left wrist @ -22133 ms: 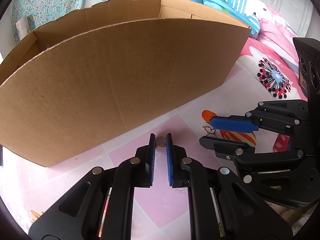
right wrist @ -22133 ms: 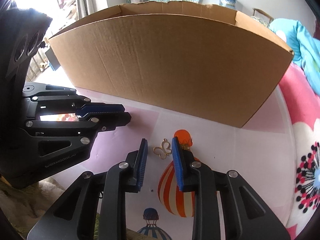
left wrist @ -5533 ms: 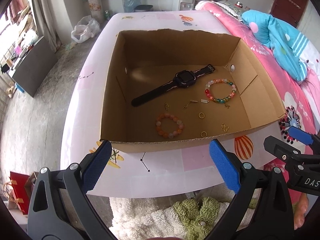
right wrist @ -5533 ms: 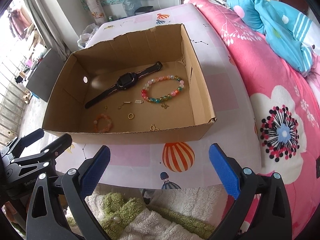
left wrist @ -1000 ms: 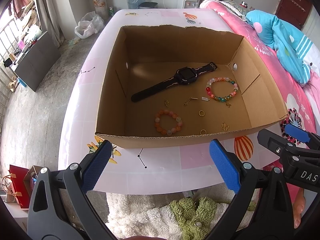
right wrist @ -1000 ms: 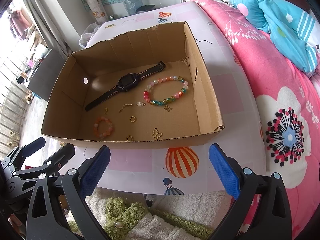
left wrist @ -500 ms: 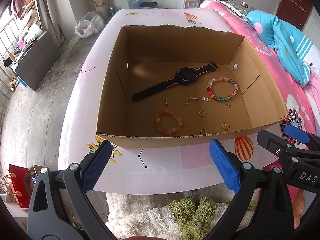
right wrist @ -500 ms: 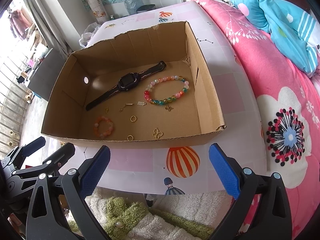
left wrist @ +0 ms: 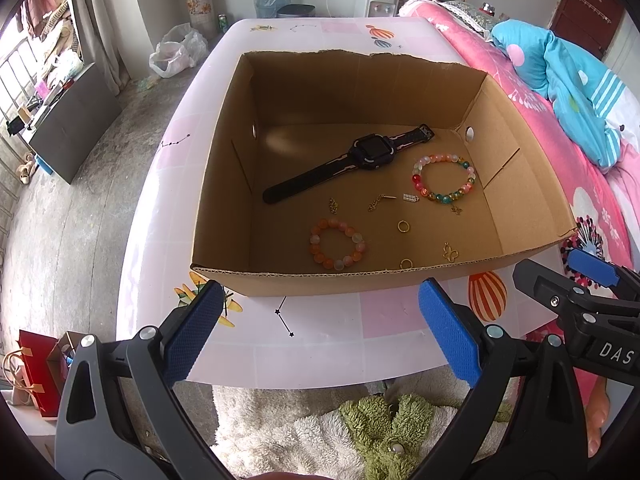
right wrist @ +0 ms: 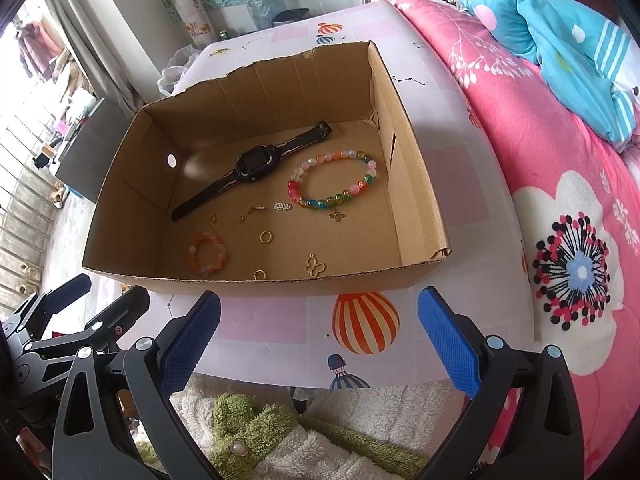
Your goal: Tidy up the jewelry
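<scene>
An open cardboard box [left wrist: 224, 184] [right wrist: 420, 200] stands on the pink table. Inside lie a black watch [left wrist: 352, 162] [right wrist: 252, 168], a multicoloured bead bracelet [left wrist: 442, 178] [right wrist: 334, 182], an orange bead bracelet [left wrist: 337, 245] [right wrist: 207, 253], two gold rings [left wrist: 403, 227] [right wrist: 265, 237], a gold butterfly charm [left wrist: 451, 253] [right wrist: 315, 267] and small gold pieces. My left gripper [left wrist: 320, 332] and my right gripper [right wrist: 318, 332] are both open and empty, held back from the box's near wall, over the table's front edge.
The table [left wrist: 332, 320] carries balloon prints. A pink flowered bedspread [right wrist: 560, 200] with a blue blanket lies to the right. A white and green fluffy cloth [right wrist: 280, 440] is below the grippers. The concrete floor and a dark cabinet [left wrist: 72, 120] are at the left.
Compared with 22 seconds ago, the ring and butterfly charm lie in the box and both grippers stand open, pulled back. Over the last second, almost nothing moves.
</scene>
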Tool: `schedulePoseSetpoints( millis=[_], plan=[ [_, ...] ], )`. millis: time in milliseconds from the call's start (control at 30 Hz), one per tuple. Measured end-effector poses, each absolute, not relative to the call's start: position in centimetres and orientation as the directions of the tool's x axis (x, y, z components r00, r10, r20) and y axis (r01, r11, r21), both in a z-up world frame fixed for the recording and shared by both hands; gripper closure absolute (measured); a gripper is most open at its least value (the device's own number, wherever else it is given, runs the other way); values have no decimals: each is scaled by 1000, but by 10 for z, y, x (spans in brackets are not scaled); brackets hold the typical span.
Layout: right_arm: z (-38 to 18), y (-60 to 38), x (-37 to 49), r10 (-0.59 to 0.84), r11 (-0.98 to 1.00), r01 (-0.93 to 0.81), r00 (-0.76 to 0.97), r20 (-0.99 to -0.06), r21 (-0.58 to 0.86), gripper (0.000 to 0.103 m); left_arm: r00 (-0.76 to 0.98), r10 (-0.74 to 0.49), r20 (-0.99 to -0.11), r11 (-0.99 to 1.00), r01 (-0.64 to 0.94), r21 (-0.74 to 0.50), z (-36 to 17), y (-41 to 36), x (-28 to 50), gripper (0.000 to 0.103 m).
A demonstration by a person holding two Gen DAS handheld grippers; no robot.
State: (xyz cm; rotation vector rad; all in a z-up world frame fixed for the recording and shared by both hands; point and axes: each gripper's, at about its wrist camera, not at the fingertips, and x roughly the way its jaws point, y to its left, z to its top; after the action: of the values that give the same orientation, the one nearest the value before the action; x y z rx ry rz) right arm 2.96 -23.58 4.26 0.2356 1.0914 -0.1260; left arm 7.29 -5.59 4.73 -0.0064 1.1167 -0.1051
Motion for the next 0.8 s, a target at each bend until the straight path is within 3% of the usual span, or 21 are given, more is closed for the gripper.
schedulePoseSetpoints(
  millis=[800],
  plan=[
    [43, -234, 30, 15, 969, 212, 458, -889, 126, 7, 435, -89, -896, 995, 82, -60, 47, -55, 73, 9]
  ],
)
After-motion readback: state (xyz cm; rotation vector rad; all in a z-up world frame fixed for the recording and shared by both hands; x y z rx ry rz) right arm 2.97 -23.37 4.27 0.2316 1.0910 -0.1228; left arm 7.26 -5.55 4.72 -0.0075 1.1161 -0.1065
